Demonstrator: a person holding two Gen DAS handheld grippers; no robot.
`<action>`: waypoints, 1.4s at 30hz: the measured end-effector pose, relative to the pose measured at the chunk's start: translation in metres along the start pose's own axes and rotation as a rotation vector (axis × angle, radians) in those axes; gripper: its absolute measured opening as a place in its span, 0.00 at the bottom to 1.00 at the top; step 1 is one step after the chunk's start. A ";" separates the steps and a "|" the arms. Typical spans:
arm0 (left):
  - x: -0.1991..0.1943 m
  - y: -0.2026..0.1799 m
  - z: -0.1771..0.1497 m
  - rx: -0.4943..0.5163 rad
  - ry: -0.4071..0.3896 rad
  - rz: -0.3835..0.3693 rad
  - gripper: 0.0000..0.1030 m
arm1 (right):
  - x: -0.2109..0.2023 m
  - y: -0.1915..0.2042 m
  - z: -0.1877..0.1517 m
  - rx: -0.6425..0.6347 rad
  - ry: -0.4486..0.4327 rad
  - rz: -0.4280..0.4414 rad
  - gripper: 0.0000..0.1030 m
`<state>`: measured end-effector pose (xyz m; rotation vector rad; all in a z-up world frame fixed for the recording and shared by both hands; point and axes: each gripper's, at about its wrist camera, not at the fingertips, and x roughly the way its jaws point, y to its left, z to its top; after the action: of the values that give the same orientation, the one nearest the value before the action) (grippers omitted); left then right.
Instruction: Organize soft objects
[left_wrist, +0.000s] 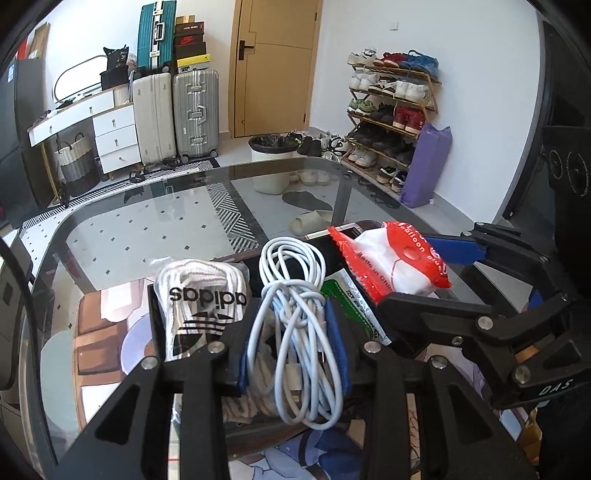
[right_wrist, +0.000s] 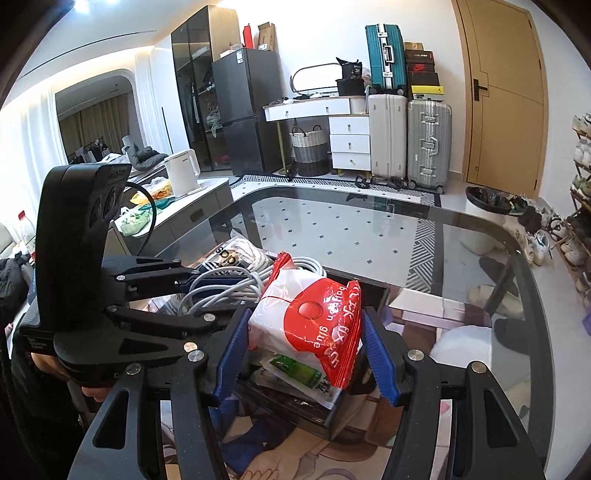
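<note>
L gripper jaws narrow, clamped on the white cable bundle w/ blue pads either side; bundle hangs over the near-centre of the dark tray on the glass desk; R gripper jaws set wider, pads against both sides of the red-and-white balloon glue bag, held over the tray's right part above a green-and-white packet; adidas sock pack lies in tray's left part, just beside the cable; far behind the desk: suitcases, shoe rack at right, white bin on floor.
</note>
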<state>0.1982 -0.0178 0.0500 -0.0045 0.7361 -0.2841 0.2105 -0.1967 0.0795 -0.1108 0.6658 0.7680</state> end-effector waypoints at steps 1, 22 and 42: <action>-0.001 0.001 -0.001 0.001 0.000 0.001 0.34 | 0.001 0.001 0.000 0.001 -0.001 0.004 0.58; -0.044 0.003 -0.012 -0.007 -0.089 0.033 1.00 | -0.018 -0.016 -0.019 0.039 -0.033 -0.034 0.99; -0.073 0.009 -0.061 -0.053 -0.187 0.190 1.00 | -0.046 0.020 -0.045 -0.025 -0.156 -0.107 0.99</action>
<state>0.1091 0.0156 0.0522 -0.0111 0.5533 -0.0811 0.1493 -0.2251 0.0741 -0.1078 0.4982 0.6743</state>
